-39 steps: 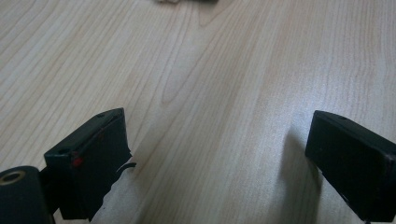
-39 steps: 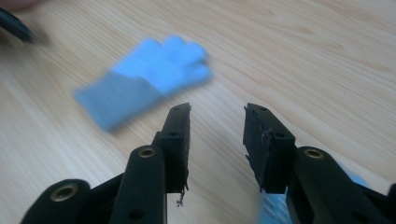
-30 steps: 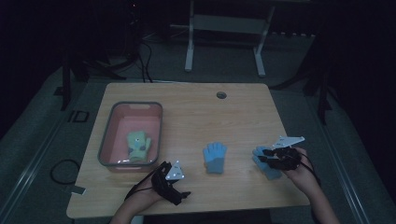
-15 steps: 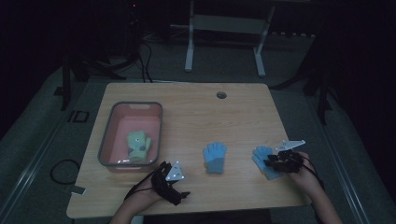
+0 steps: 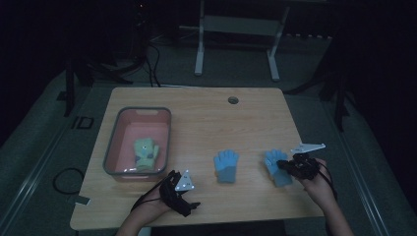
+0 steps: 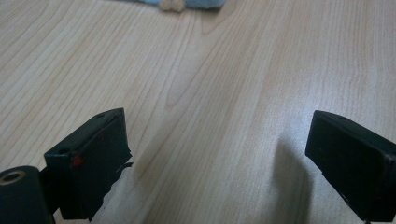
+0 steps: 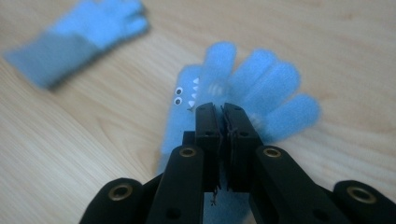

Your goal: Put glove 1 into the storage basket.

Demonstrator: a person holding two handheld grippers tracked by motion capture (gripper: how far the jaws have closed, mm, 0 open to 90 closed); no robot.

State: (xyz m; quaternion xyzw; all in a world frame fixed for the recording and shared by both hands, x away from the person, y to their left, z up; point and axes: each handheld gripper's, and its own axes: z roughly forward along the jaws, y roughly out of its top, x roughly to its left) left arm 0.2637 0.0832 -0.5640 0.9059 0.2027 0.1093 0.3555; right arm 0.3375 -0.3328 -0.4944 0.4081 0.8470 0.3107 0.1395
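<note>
Tabletop (image 5: 206, 118), light wood. Blue glove with shark face (image 7: 243, 93): lies flat at 4 o'clock on the tabletop, long axis near 11-to-5, fingers toward 11. Right gripper (image 7: 222, 114): jaws pressed together over its palm; whether fabric is pinched cannot be told. Second blue glove (image 5: 226, 165): centre-near, fingers toward 12. Grey-rimmed pink bin (image 5: 114, 142), at 9 o'clock: contains one green glove (image 5: 146, 153). Left gripper (image 5: 183, 186): at 7 o'clock, jaws spread wide, nothing between.

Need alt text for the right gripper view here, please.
The right gripper, its black jaws closed together, sits over the palm of a blue glove lying flat on the wooden table. A second blue glove lies blurred beyond.
</note>
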